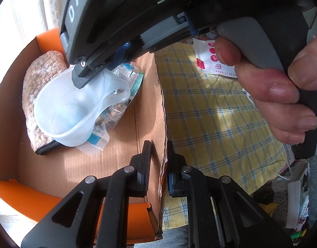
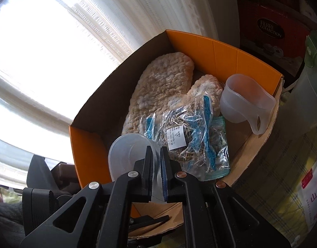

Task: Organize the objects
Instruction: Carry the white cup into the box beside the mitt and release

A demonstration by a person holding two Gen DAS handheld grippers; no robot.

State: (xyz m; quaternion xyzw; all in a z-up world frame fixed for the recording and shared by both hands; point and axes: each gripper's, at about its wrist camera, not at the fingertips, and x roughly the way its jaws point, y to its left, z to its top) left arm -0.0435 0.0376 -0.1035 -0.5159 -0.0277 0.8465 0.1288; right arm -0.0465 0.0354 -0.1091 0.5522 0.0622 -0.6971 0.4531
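An orange cardboard box (image 2: 220, 47) holds a beige fluffy mitten (image 2: 158, 86), a clear packet of dried herbs (image 2: 191, 138) and a translucent plastic cup (image 2: 245, 101) at its right wall. My right gripper (image 2: 157, 161) is shut on a second translucent cup (image 2: 127, 150), held by its rim over the box. In the left wrist view that cup (image 1: 75, 107) hangs over the mitten (image 1: 38, 86) and the packet (image 1: 125, 78). My left gripper (image 1: 158, 150) straddles the box's flap edge (image 1: 161, 103), its jaws a narrow gap apart.
A yellow and blue checked cloth (image 1: 216, 113) lies right of the box with a white packet (image 1: 212, 60) on it. Clutter (image 1: 292, 196) sits at the far right. A window with a white curtain (image 2: 55, 51) is behind the box; a dark chocolate box (image 2: 270, 31) and pale jug (image 2: 303, 93) stand beside it.
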